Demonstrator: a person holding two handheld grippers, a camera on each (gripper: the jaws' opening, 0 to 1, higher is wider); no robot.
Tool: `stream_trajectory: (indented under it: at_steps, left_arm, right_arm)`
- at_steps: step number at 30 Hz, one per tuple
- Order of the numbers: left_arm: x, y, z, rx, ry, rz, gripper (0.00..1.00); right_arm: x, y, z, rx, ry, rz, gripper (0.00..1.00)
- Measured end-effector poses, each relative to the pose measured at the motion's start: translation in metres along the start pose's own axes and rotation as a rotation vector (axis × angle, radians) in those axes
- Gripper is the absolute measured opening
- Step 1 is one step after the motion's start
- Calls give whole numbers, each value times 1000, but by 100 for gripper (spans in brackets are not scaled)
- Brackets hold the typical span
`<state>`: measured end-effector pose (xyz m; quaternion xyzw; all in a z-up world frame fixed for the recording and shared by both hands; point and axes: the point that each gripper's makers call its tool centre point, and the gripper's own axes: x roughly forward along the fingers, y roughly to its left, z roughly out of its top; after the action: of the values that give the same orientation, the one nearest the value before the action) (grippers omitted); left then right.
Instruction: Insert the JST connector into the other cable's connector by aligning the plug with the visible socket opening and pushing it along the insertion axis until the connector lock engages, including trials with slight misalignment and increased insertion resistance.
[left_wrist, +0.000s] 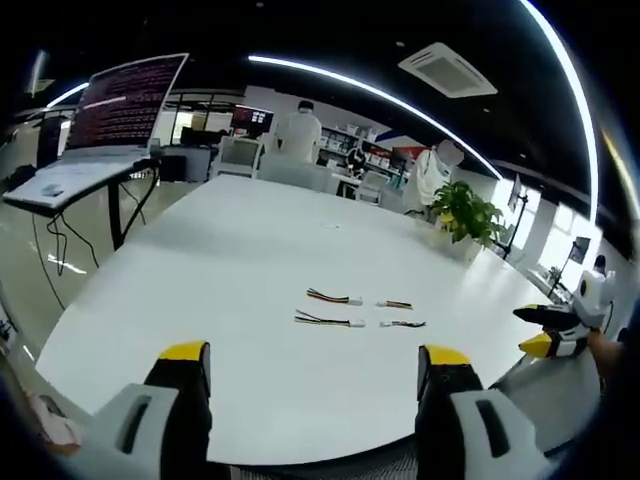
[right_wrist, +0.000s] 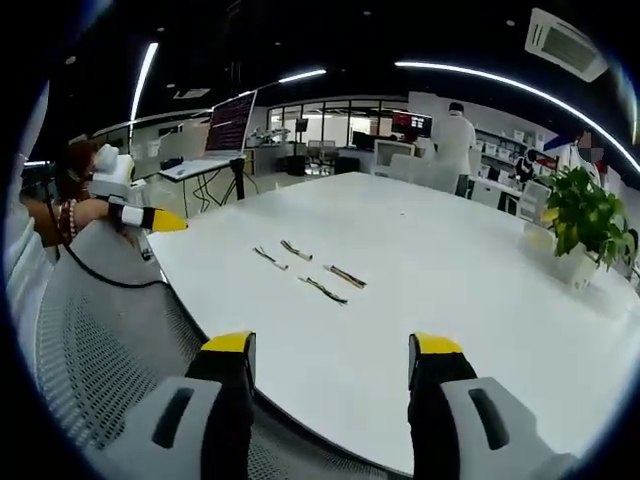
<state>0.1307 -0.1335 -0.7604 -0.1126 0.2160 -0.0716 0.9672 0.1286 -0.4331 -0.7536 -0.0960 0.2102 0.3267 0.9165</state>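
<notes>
Open-plan office: big white mtg table (left_wrist: 250, 260), laptop (left_wrist: 110, 125), desks, ceiling AC unit (left_wrist: 447, 68)

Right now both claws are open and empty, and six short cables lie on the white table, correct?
Not six: the left gripper view shows four cables on the white table. The left claw and right claw are open and empty.

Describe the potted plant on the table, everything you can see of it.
The potted plant is leafy and green, bushy, standing upright in a pale, whitish pot. It sits near the far edge of the white table, well away from the short cables lying mid-table. Nothing touches it except the tabletop. The pot's material is too small to judge.
</notes>
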Motion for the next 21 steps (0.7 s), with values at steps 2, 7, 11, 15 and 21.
stream_trajectory:
  at_steps: [2, 7, 11, 15, 21]
  left_arm:
    - [0, 2, 1, -7, -6, 9, 83]
    - [1, 6, 0, -1, 8, 43, 82]
    - [1, 5, 0, -2, 7, 38, 81]
    - [-1, 9, 2, -12, -8, 59, 83]
    - [-2, 13, 1, -10, 0, 96, 83]
  right_arm:
    - [1, 1, 0, 2, 3, 11, 61]
    - [2, 1, 4, 13, -16, 30, 61]
    - [1, -1, 10, 13, -48, 18, 57]
    - [1, -1, 10, 12, -55, 21, 53]
    - [2, 10, 6, 14, -32, 90, 50]
